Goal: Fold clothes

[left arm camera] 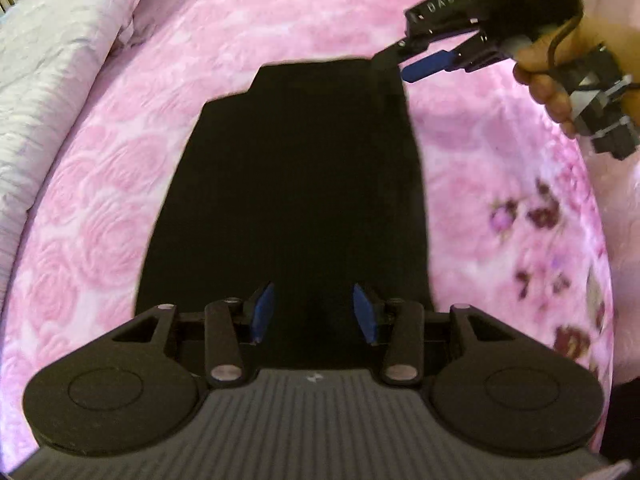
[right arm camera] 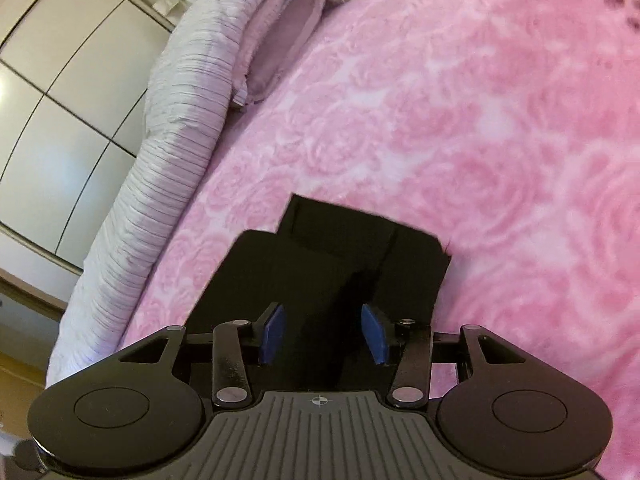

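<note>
A black garment [left arm camera: 288, 184] lies flat and folded into a long strip on the pink rose-patterned blanket [left arm camera: 120, 208]. My left gripper [left arm camera: 314, 312] hovers over its near end, open, with the blue pads [left arm camera: 262, 312] apart and only black cloth below them. In the left wrist view my right gripper [left arm camera: 394, 66] sits at the strip's far right corner, held by a hand [left arm camera: 540, 76]. In the right wrist view the right gripper [right arm camera: 322, 332] stands open over that end of the garment [right arm camera: 340, 264]. A raised dark fold runs between its pads [right arm camera: 376, 334], which do not press it.
A pale lilac quilt [left arm camera: 48, 80] is bundled along the blanket's left edge, also in the right wrist view [right arm camera: 180, 100]. White wardrobe doors [right arm camera: 48, 80] stand beyond it. Dark flower prints [left arm camera: 540, 208] mark the blanket at the right.
</note>
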A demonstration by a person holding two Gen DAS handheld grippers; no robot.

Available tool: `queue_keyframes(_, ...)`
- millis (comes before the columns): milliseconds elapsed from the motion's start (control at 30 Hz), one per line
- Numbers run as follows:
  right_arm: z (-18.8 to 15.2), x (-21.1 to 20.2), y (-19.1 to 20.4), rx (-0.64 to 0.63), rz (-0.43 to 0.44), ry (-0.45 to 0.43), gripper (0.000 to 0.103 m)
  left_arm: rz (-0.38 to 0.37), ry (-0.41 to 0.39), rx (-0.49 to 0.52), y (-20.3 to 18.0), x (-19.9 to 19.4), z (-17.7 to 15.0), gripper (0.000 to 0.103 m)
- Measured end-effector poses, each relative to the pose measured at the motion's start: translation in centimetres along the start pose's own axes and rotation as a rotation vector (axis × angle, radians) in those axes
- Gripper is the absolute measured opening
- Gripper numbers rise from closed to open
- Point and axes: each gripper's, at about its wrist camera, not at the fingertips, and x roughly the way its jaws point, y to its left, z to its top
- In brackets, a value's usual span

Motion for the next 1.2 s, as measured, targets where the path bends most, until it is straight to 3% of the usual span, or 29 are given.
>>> queue_keyframes(100, 1.2, -1.9, 1.4, -0.102, -0.033, 0.008, 0.047, -0.011, -0.06, 0.008, -2.3, 0.7, 0.8, 0.04)
queue_keyframes(267, 3.3, -2.3, 2.1, -0.233, -0.033, 0.07, 0.048, 0.064, -0.088, 0.1, -5.9, 2.7, 3.7, 0.04)
queue_keyframes(333, 4.6, -1.0, 2.3, -0.275, 0.014, 0.121, 0.048, 0.106, -0.089, 0.117, -6.7, 3.9, 4.9, 0.04)
queue_keyframes(433, 7.1, 3.1, 2.7, -0.357, 0.13, 0.242, 0.048, 0.137, -0.041, 0.103, -7.1, 6.4, 6.7, 0.037)
queue_keyframes(500, 8.5, 7.0, 2.6, -0.384, 0.2, 0.351, 0.048, 0.136, 0.008, 0.098, -7.3, 8.2, 7.5, 0.007)
queue_keyframes(667, 10.0, 16.0, 2.7, -0.549, 0.227, 0.537, 0.048, 0.217, 0.093, 0.094, -8.5, 10.6, 8.1, 0.005)
queue_keyframes(767, 10.0, 19.9, 2.0, -0.548, 0.279, 0.636, 0.048, 0.241, 0.11, 0.082, -8.9, 11.0, 8.1, 0.003)
queue_keyframes(833, 10.1, 21.3, 1.4, -0.495, 0.315, 0.69, 0.013, 0.248, 0.098, 0.078, -9.0, 10.6, 8.1, 0.001)
queue_keyframes(900, 10.7, 20.7, 1.1, -0.46, 0.344, 0.693, 0.009, 0.247, 0.061, 0.101, -9.5, 9.0, 8.3, 0.0)
queue_keyframes(1033, 12.5, 15.5, 1.4, -0.524, 0.406, 0.629, 0.009, 0.227, 0.011, 0.126, -10.5, 6.3, 9.3, 0.0)
queue_keyframes(1100, 12.5, 15.2, 0.1, -0.536, 0.367, 0.623, 0.009, 0.211, 0.025, 0.125, -11.1, 7.6, 9.7, 0.001)
queue_keyframes(1200, 12.0, 17.4, -3.7, -0.413, 0.314, 0.651, 0.009, 0.195, 0.066, 0.109, -11.4, 10.2, 10.1, 0.003)
